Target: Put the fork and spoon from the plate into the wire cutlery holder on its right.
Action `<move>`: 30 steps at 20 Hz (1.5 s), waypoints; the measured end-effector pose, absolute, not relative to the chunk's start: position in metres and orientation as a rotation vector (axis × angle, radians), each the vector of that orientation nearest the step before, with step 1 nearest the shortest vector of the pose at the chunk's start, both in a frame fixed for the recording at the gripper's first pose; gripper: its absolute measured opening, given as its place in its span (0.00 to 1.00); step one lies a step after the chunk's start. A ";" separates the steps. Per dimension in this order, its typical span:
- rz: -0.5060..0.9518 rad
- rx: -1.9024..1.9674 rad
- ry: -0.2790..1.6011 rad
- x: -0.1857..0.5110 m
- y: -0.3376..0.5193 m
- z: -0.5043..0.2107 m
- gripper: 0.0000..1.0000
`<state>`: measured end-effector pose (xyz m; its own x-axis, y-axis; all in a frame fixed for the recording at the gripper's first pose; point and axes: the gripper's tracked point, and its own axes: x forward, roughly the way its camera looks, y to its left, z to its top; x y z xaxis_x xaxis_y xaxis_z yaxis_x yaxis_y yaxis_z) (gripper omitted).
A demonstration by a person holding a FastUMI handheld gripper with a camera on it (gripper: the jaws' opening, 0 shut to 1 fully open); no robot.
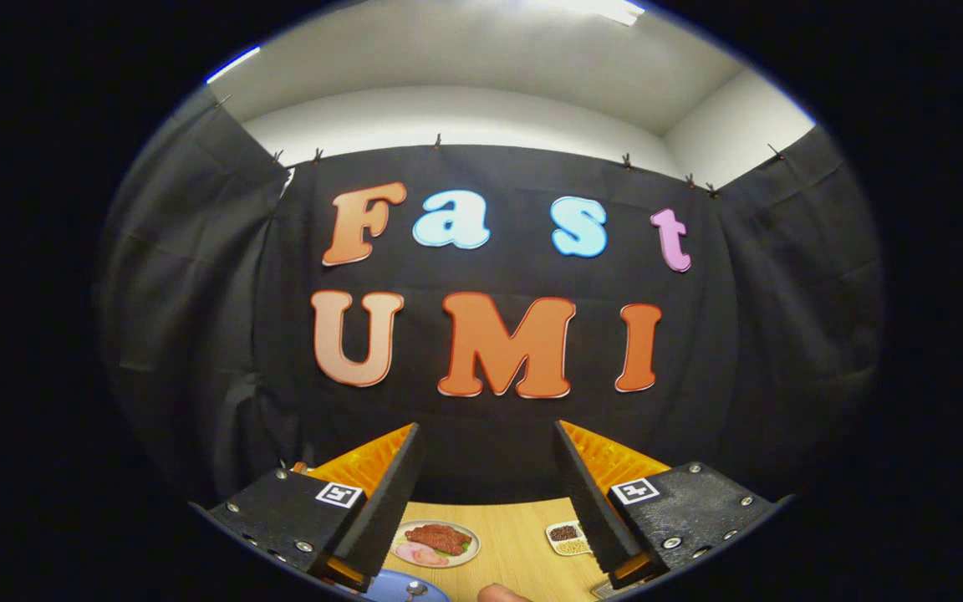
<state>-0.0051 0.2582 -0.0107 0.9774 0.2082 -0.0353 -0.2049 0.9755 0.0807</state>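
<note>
My gripper (488, 428) is held high and level, open, with nothing between its fingers. Low between the fingers lies the wooden table (515, 543). At the near edge, by the left finger, an arc of a blue plate (389, 587) shows, with the shiny end of one piece of cutlery (415, 589) on it. I cannot tell whether that is the fork or the spoon. A small grey edge (611, 592) peeks out under the right finger; what it belongs to is unclear.
A round plate of meat and ham slices (435, 543) sits further back on the table. A small white dish of beans and grains (567, 538) lies to its right. A person's fingertip (502, 594) shows at the near table edge.
</note>
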 end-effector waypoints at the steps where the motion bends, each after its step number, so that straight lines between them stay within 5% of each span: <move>1: 0.256 0.068 0.118 -0.010 0.274 -0.033 0.92; 8: 0.350 -0.012 0.420 -0.018 0.331 -0.142 0.95; 14: 0.393 -0.011 0.861 -0.058 0.354 -0.252 0.94; 26: 0.373 -0.063 1.287 -0.113 0.370 -0.332 0.93; 30: 0.363 -0.061 1.410 -0.133 0.375 -0.356 0.86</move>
<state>-0.1328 0.3753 -0.3556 0.1149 0.2116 -0.9706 -0.2835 0.9434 0.1721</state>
